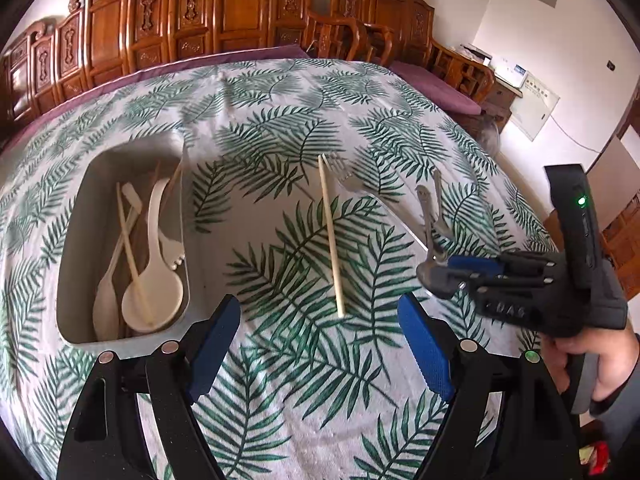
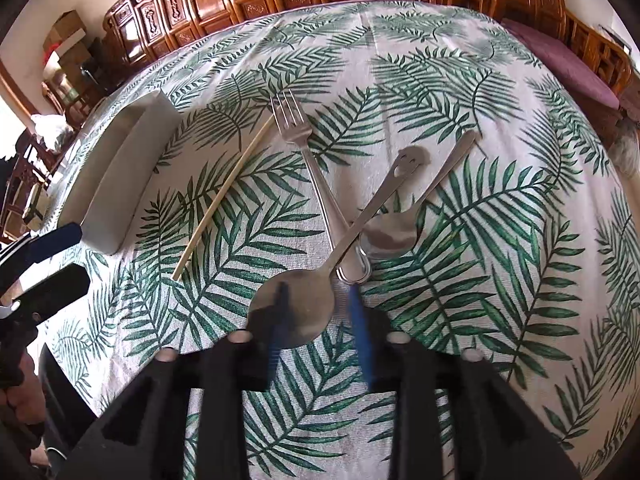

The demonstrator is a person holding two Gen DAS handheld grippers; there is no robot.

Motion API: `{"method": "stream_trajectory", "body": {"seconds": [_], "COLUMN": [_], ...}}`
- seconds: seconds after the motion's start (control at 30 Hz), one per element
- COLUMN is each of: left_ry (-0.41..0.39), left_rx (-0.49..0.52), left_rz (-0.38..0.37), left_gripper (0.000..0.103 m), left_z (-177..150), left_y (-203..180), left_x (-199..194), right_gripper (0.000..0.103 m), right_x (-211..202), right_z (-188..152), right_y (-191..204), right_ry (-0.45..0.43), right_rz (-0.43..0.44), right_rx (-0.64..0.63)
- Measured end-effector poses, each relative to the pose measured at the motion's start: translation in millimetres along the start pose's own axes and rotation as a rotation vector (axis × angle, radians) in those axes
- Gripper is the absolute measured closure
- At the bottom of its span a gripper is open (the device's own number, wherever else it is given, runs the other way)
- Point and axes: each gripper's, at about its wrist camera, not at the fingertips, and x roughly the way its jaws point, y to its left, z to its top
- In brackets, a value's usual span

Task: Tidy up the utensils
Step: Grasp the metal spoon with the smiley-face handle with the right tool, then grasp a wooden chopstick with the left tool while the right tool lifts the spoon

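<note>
A white bin [image 1: 80,280] at the left holds white plastic spoons [image 1: 154,300], a plastic fork and chopsticks. A loose chopstick [image 1: 331,236] lies on the leaf-print cloth; it also shows in the right wrist view [image 2: 226,196]. A metal fork [image 2: 308,160] and two metal spoons lie crossed. My right gripper [image 2: 316,332] straddles the bowl of the nearer metal spoon [image 2: 294,308], jaws a spoon's width apart; it also shows in the left wrist view [image 1: 440,276]. My left gripper [image 1: 320,344] is open and empty, hovering just before the bin and chopstick.
The table [image 2: 500,240] is covered in a white cloth with green leaves. Carved wooden chairs [image 1: 240,12] line the far edge. The second metal spoon [image 2: 400,224] lies right of the fork handle. The bin also shows in the right wrist view [image 2: 120,176].
</note>
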Motion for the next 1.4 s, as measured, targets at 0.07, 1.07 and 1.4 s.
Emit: {"method": "stream_trajectory", "body": {"seconds": [0.07,1.07,1.4], "left_ry": [-0.005,0.02,0.098], "left_rx": [0.007,-0.006,0.024], "left_rz": [-0.006,-0.048,-0.029], "left_gripper": [0.025,0.026,0.061], "left_z": [5,24,36], "left_y": [-1,7,-9], "left_x": [-2,24,76], "right_gripper": [0.067,0.096,0.096], "right_x": [4,17,9], "right_z": [4,26,15], "right_y": [2,2,-12], "right_ry": [0.01,0.063,0.048], "right_rz": [-0.018,-0.188,-0.14], "right_rx": [-0.003,-0.048,-0.035]}}
